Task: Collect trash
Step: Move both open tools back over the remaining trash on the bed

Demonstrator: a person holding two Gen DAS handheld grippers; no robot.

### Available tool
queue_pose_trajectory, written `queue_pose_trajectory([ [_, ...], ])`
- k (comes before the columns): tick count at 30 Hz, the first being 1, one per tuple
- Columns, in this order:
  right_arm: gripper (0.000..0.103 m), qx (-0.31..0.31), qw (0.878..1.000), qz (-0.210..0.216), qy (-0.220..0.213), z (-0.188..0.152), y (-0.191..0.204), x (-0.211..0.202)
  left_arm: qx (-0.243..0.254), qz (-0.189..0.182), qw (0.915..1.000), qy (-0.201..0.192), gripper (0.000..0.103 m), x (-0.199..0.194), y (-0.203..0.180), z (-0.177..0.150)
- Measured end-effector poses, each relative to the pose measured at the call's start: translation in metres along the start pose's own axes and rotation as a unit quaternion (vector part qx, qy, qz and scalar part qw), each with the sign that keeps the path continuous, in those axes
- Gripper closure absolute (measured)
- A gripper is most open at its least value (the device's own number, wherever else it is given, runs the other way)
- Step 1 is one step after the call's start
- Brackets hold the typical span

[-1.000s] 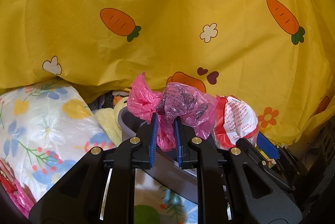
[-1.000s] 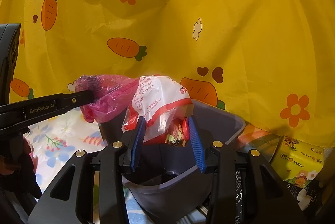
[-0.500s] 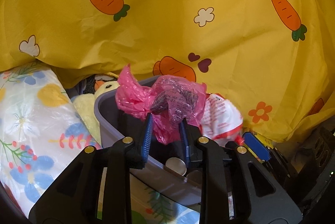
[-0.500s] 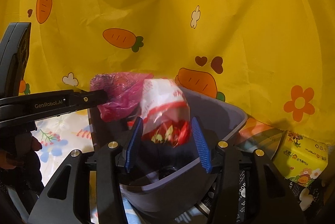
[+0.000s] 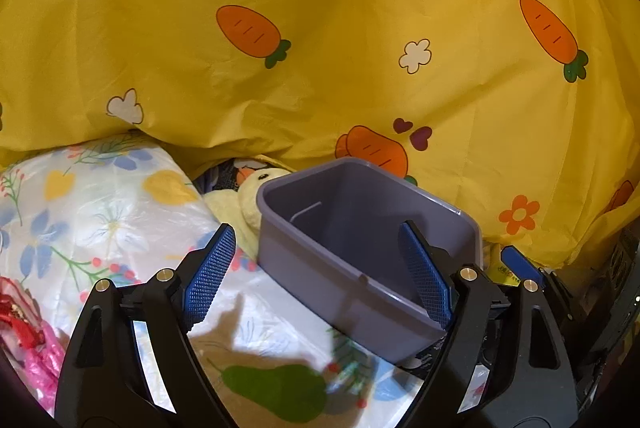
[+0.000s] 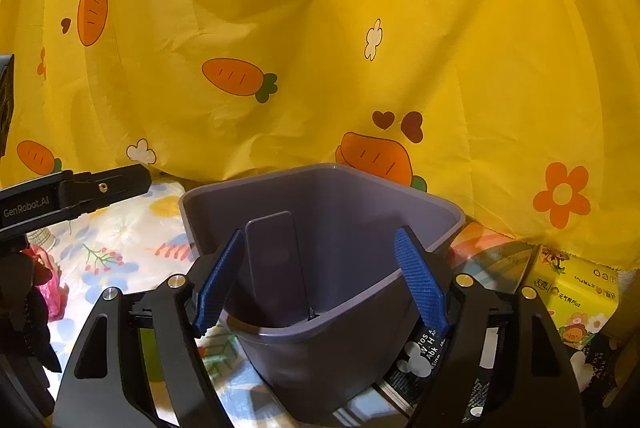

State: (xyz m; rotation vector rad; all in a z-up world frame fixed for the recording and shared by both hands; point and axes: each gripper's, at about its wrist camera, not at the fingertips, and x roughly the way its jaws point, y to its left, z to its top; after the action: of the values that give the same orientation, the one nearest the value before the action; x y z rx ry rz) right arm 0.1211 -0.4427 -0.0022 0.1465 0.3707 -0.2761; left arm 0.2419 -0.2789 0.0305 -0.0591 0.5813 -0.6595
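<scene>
Both the left gripper (image 5: 316, 278) and right gripper (image 6: 320, 278) hang spread and empty over the grey bin (image 5: 360, 248), while pink trash (image 5: 36, 356), seemingly a wrapper, lies nearest the left.

Upright grey-purple plastic bin (image 5: 362, 280), open-topped; crumpled pink bag (image 5: 38, 360) well left of it.

Support surface: floral sheet (image 5: 100, 212), backed by a yellow carrot-print cloth (image 5: 360, 68).

Seen on the sheet: grey-purple bin (image 5: 360, 268), upright and open-topped; yellow plush duck (image 5: 256, 196) touching the bin's left wall; pink plastic bag (image 5: 36, 360) at the far left edge. Right of the bin, a yellow tissue pack (image 6: 572, 300) and dark printed packaging (image 6: 424, 352) are seen; what carries them cannot be told.
</scene>
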Motion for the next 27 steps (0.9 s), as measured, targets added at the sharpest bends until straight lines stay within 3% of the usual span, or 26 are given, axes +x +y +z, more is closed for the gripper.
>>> queue_pose_trajectory([
  [10, 0.023, -0.004, 1.000, 0.013, -0.015, -0.003, 0.024, -0.033, -0.006, 0.071, 0.9970, -0.030, 0.021, -0.070, 0.025, -0.024],
  [17, 0.023, -0.012, 0.998, 0.064, -0.027, -0.010, 0.062, -0.062, -0.027, 0.134, 0.9895, -0.045, 0.021, -0.137, 0.052, -0.052],
  [22, 0.023, -0.026, 0.992, 0.121, -0.027, -0.019, 0.102, -0.080, -0.054, 0.210, 0.9749, -0.052, 0.021, -0.186, 0.085, -0.080],
  [27, 0.023, -0.055, 0.982, 0.183, -0.006, -0.035, 0.152, -0.088, -0.082, 0.290, 0.9522, -0.053, 0.021, -0.233, 0.129, -0.109],
])
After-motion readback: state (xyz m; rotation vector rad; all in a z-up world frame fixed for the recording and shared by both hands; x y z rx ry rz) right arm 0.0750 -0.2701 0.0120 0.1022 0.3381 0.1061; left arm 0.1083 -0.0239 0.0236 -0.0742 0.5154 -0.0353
